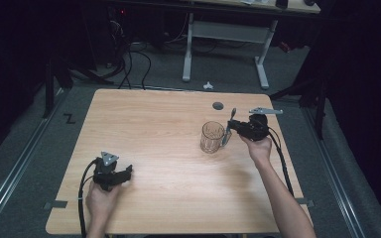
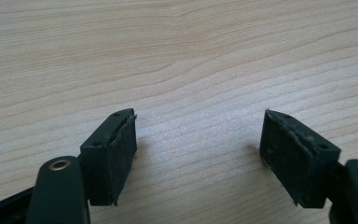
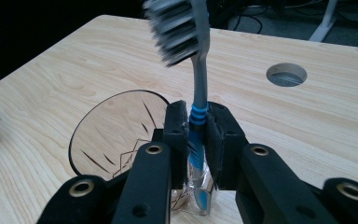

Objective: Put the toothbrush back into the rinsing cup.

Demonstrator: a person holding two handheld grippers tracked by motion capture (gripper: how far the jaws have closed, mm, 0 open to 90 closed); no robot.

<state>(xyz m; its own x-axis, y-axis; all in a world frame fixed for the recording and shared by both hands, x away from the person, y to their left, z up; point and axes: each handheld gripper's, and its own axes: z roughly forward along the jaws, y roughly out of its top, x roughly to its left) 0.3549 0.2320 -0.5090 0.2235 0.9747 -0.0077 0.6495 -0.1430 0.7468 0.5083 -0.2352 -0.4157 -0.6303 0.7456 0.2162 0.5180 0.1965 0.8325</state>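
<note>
I judge the work to be about half done: the right gripper [image 3: 196, 135] already holds the toothbrush [image 3: 196, 84], its two jaws pressed on the blue ribbed part of the handle, and what is left is to bring the toothbrush into the glass cup [image 1: 212, 137] and to let it go. In the high view the right gripper [image 1: 231, 127] stands just beside the cup, at its right side, and the toothbrush [image 1: 229, 125] rises with its head up and its lower end down by the rim; in the right gripper view the clear lower end seems to be outside the wall of the cup [image 3: 112, 135], but I cannot tell this for sure. The toothbrush has a grey neck, dense grey and white bristles, a blue band and a transparent tip. The cup is clear glass, round, with cut lines in the wall that look like a star pattern. The table [image 1: 154, 114] is pale wood with fine grain and has one small round hole [image 1: 218, 105] beyond the cup. My left gripper [image 2: 198, 140] rests low over bare table near the left front, its jaws wide apart and with nothing between them; the pads [image 2: 121, 158] are black, rough and a little worn at the edges
</note>
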